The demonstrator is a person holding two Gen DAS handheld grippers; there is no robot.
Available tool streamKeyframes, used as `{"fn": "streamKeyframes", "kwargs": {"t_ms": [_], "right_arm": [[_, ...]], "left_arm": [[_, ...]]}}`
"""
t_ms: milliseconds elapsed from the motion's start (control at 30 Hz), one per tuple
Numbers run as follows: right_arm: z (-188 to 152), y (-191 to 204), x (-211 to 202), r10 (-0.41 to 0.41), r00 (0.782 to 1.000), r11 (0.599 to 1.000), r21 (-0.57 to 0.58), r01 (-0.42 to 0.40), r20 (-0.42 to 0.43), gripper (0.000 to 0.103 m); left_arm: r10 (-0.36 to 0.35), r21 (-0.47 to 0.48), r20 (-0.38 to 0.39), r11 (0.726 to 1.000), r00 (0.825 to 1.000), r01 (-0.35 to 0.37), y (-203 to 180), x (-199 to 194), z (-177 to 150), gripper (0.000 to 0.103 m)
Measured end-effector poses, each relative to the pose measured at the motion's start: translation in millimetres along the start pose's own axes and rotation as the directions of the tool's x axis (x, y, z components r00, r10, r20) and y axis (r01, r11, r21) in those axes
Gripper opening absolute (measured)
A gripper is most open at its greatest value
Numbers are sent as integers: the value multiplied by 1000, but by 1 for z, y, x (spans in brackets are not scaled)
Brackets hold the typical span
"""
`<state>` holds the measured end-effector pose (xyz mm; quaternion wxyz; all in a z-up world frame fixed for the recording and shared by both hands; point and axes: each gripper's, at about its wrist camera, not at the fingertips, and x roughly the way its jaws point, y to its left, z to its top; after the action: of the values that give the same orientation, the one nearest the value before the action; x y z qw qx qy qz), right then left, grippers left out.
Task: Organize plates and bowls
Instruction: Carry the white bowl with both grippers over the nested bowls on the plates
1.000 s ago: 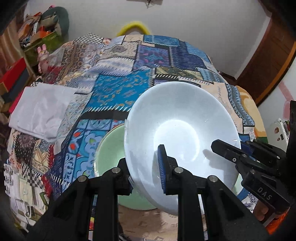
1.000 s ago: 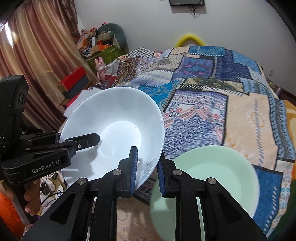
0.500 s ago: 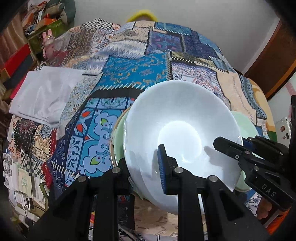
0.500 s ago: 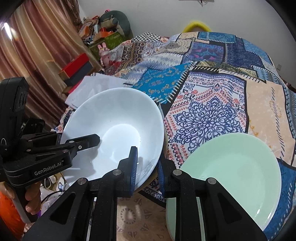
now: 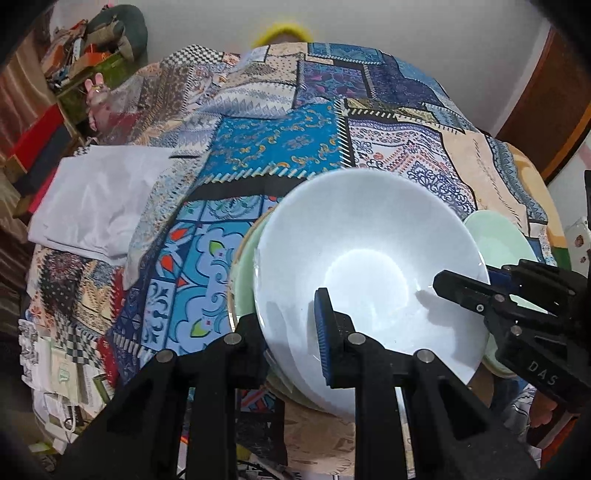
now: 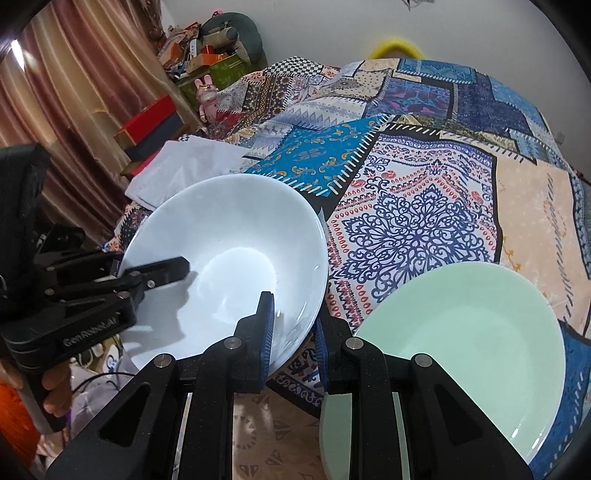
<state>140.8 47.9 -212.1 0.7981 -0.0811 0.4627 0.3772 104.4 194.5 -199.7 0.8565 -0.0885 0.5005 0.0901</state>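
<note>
While a bed covered by a patchwork quilt [image 6: 417, 206] fills most of both views, a plain white wall is seen along the top of each frame. Reddish-brown curtains [image 6: 70, 92] are seen at the upper left of the right wrist view, with a cluttered heap of boxes and soft toys [image 6: 207, 48] beside them. A yellow curved object [image 5: 282, 33] is glimpsed behind the bed at the top centre, and a folded white cloth [image 5: 99, 199] is laid on the quilt at the left of the left wrist view. A dark wooden door [image 5: 546, 99] is visible at the upper right there.

A white bowl [image 5: 369, 273] is held at the lower centre of the left wrist view, tilted, its smooth glossy inside lit by a bright reflection. Its near rim is grasped by the jaws of the left gripper [image 5: 291, 332], one finger inside and one outside. Its opposite rim is clamped by the jaws of the right gripper [image 6: 293, 328], seen at the lower centre of the right wrist view. A pale green plate [image 6: 465, 350] is laid on the quilt at the lower right of that view; in the left wrist view a green rim is seen just behind and below the bowl, largely hidden by it. Part of a hand [image 6: 55, 395] is seen at the lower left.
</note>
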Motion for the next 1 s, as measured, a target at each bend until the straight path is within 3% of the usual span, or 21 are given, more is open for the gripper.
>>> {"fn": "streamKeyframes", "kwargs": {"t_ms": [367,567,733,1000], "right_arm": [[-1,-4,-3,10,1000,1000,6,-10,8,21],[-2,0,-10,-2,1000,1000,-22,3,23,21],[-4,-3,-10,1,1000,1000,0,-1,24,24],[-4,-4,0,3,1000,1000,9,-3,5,30]], "left_arm": [[-13,-15,19,1000,1000,14,7,-14,2,21],[28,-6,64,1000,998,-27,9,-27,3,23],[33,-14,100,999,994,-31,17,-36,3,40],[-33,-75,15,997,999,34,37,-9,-14,40]]}}
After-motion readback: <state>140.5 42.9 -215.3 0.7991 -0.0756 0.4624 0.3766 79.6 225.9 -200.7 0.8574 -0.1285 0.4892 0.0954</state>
